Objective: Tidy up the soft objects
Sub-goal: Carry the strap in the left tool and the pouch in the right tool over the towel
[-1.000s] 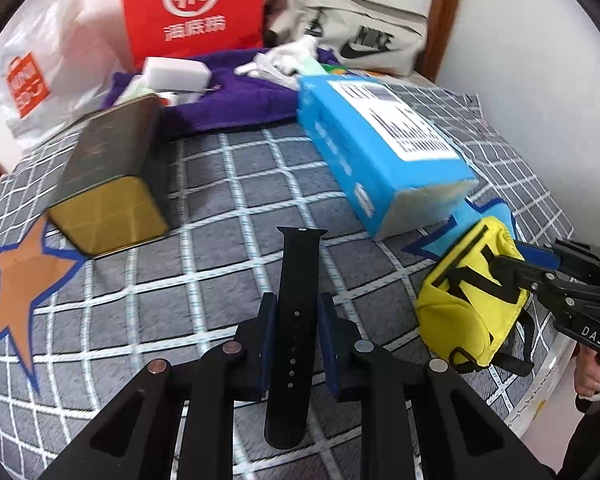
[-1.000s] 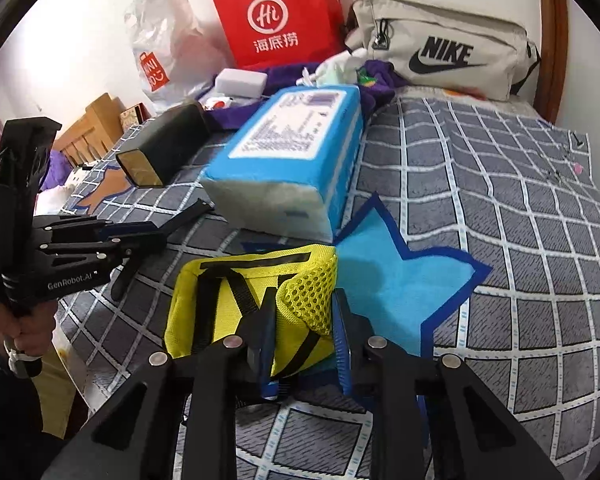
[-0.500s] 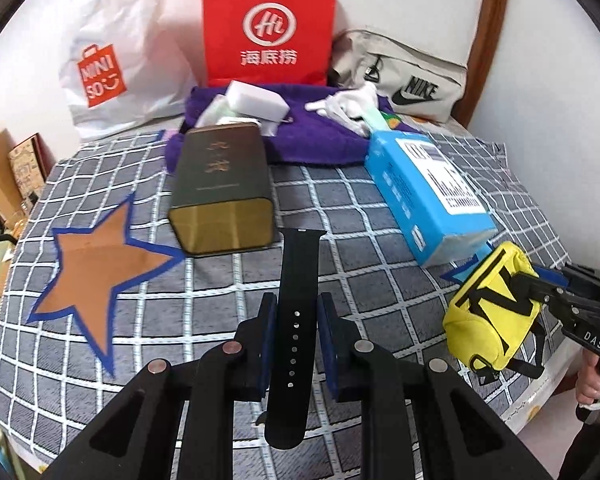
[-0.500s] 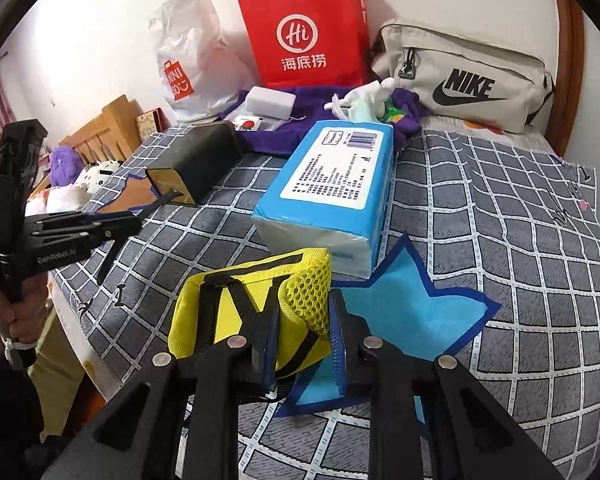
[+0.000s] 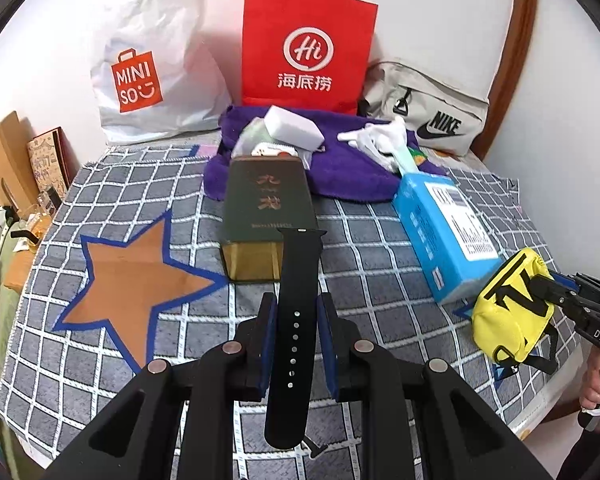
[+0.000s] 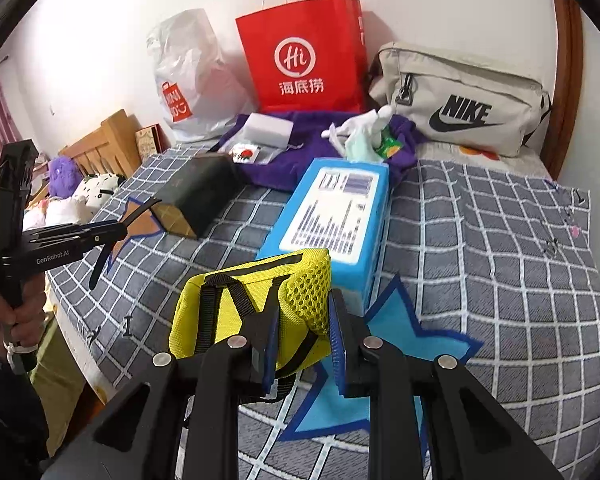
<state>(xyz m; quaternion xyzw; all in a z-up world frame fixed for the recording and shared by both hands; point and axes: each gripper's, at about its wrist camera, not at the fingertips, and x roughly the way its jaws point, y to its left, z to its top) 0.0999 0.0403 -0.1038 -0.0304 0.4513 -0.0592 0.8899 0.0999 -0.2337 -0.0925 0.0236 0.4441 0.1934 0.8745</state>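
Note:
My left gripper (image 5: 296, 320) is shut on a black watch strap (image 5: 294, 332), which hangs lengthways between the pads above the checked bedspread (image 5: 380, 256). The same strap (image 6: 134, 216) shows in the right wrist view, held by the left gripper (image 6: 116, 234) at the left. My right gripper (image 6: 302, 334) is shut on a yellow mesh pouch (image 6: 252, 304) with black straps, lifted off the bed. That pouch (image 5: 508, 312) also appears at the right of the left wrist view, with the right gripper's fingers (image 5: 556, 292) clamped on it.
On the bed lie a dark green box (image 5: 266, 216), a blue tissue pack (image 6: 336, 216), an orange star patch (image 5: 136, 276) and a blue star patch (image 6: 400, 344). At the back are a purple towel (image 5: 340, 168), red paper bag (image 5: 308, 44), white plastic bag (image 5: 148, 68) and beige Nike bag (image 6: 464, 100).
Both grippers have risen with their loads, so more of the bed and back wall shows. The left view has swung left, bringing the orange star and dark box to the centre.

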